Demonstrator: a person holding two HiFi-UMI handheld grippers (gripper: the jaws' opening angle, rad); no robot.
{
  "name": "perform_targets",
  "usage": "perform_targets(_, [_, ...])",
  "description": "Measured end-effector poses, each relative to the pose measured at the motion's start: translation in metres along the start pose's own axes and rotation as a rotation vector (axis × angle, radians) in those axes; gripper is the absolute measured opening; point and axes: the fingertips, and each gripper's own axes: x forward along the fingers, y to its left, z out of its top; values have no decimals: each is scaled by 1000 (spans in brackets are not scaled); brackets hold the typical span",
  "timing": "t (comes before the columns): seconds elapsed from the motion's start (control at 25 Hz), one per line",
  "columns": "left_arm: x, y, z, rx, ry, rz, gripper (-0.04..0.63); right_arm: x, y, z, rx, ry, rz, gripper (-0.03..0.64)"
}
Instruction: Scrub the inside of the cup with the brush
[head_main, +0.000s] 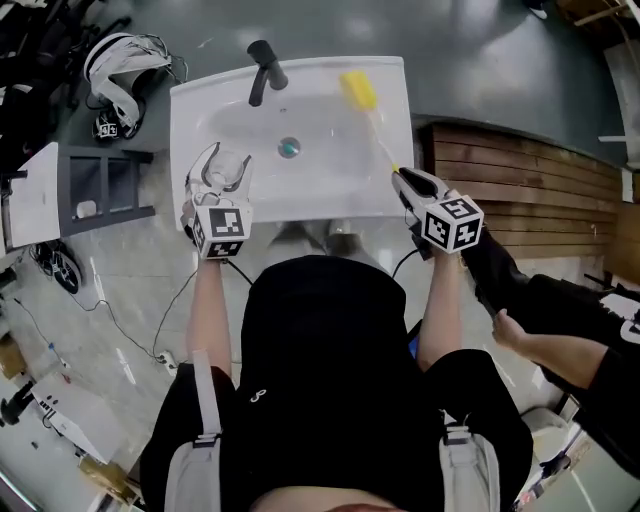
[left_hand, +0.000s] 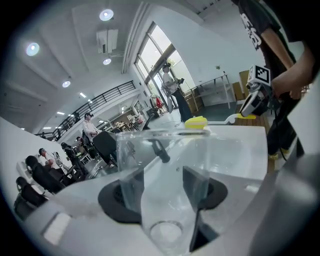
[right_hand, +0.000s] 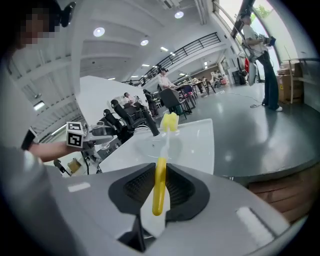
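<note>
Cup (left_hand: 165, 170) clenched in left claw (head_main: 225, 170); right claw (head_main: 403, 178) grasps the brush (head_main: 358, 90) handle above the sink (head_main: 310, 185).

Head view looks steeply down over the person onto the sink (head_main: 190, 100); each gripper view sits close behind its jaws — left facing across to the right gripper (left_hand: 246, 109), right facing back at the left gripper (right_hand: 107, 136); all share the sink.
</note>
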Motion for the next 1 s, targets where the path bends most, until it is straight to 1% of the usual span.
perform_targets(0.16, [3, 4, -1, 24, 18, 12, 265, -9, 17, 9, -85, 26, 68, 66])
perform_targets(0.28, [4, 2, -1, 66, 31, 19, 265, -20, 30, 13, -152, 49, 113, 67])
perform_targets(0.56, [1, 12, -14, 229, 107, 59, 265, -27, 69, 15, -280, 99, 222, 66])
perform_targets(0.92, [2, 10, -17, 478, 174, 75, 265, -31, 105, 13, -374, 144, 338, 66])
perform_targets(1.0, [1, 11, -18, 514, 188, 76, 265, -33, 113, 13, -396, 155, 360, 66])
